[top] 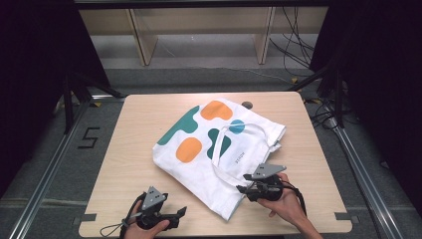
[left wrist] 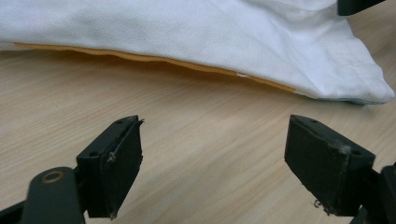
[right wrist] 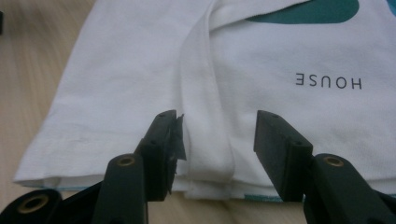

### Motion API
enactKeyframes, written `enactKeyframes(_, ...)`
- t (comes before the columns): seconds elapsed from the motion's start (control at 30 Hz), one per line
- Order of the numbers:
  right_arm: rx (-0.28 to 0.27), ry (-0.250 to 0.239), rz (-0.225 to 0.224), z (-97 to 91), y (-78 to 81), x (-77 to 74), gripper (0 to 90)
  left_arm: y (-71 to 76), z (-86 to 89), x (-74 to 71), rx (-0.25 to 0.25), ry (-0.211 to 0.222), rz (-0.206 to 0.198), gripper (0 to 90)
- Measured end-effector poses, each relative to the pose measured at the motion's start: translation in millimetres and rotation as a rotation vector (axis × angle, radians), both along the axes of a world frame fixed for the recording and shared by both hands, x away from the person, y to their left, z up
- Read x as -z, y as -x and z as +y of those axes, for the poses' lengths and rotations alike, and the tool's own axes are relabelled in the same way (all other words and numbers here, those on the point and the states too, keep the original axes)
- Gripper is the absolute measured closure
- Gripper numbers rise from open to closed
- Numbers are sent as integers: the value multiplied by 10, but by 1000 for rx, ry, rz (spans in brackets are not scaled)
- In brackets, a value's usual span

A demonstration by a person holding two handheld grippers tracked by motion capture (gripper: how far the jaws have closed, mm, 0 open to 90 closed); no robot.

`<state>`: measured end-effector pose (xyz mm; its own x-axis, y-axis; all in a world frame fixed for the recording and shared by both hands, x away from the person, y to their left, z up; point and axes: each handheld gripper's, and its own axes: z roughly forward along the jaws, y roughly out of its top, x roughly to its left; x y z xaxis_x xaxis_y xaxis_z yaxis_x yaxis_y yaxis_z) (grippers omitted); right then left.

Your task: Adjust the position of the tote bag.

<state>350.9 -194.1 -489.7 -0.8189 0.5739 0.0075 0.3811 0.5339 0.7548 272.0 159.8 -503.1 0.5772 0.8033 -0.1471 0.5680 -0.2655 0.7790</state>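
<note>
A white tote bag (top: 199, 167) with orange, green and blue shapes lies flat across the middle of the wooden table (top: 134, 129). Its strap (top: 217, 149) loops over the printed face. My right gripper (top: 243, 183) sits at the bag's near right edge, and its jaws stand apart on either side of the strap's base (right wrist: 205, 121) without pressing on it. The right gripper (right wrist: 217, 140) looks along the bag (right wrist: 116, 70), past the word HOUSE. My left gripper (top: 180, 211) rests near the table's front edge, open and empty (left wrist: 212, 154), and points at the bag's near corner (left wrist: 355, 88).
A small dark round thing (top: 247, 104) lies by the table's far edge. Wooden shelving (top: 144, 40) and loose cables (top: 293, 45) stand on the floor behind. Metal frame rails (top: 54, 164) run along both sides of the table.
</note>
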Motion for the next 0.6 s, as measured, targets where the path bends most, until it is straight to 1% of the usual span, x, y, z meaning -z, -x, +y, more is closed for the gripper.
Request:
enactKeyframes(0.03, -9, -1, 15, 15, -25, 21, 545, 1, 1, -2, 2, -5, 3, 183)
enactKeyframes(0.07, -16, -11, 35, 27, -43, 40, 562, 10, -21, 1, -7, 25, 6, 183)
enactKeyframes(0.13, -40, -14, 66, 50, -72, 73, 639, 10, -21, 4, -6, 26, 2, 183)
enactKeyframes(0.17, -45, -5, 79, 62, -72, 83, 649, 9, -15, 0, -6, 19, 4, 183)
enactKeyframes(0.23, -58, 7, 57, 75, -68, 101, 686, 4, -11, 4, -8, 16, 1, 183)
enactKeyframes(0.27, -64, -3, 64, 82, -61, 102, 690, 4, -17, 9, -14, 26, 3, 183)
enactKeyframes(0.3, -67, -1, 60, 88, -50, 98, 692, 4, -15, 7, -14, 25, -1, 183)
enactKeyframes(0.33, -70, -2, 64, 101, -39, 98, 697, 1, -5, 3, -12, 16, 1, 183)
enactKeyframes(0.37, -77, -13, 63, 119, -30, 104, 703, -4, 22, -12, 4, -8, 8, 182)
enactKeyframes(0.4, -93, -14, 75, 141, -20, 103, 704, -14, 26, -9, -7, 6, 7, 177)
enactKeyframes(0.43, -94, -27, 86, 166, -6, 105, 705, -22, 51, -22, -14, 5, 13, 166)
enactKeyframes(0.47, -103, -39, 82, 208, 6, 118, 705, -30, 81, -36, -26, 8, 9, 169)
enactKeyframes(0.5, -108, -37, 84, 251, 22, 119, 705, -37, 99, -37, -47, 27, -2, 169)
enactKeyframes(0.53, -106, -29, 90, 301, 47, 111, 705, -37, 124, -45, -60, 31, -3, 171)
enactKeyframes(0.57, -112, -36, 85, 367, 66, 120, 705, -37, 173, -61, -53, 0, 2, 171)
enactKeyframes(0.6, -146, -43, 89, 504, 96, 118, 707, -31, 169, -52, -77, 36, -1, 170)
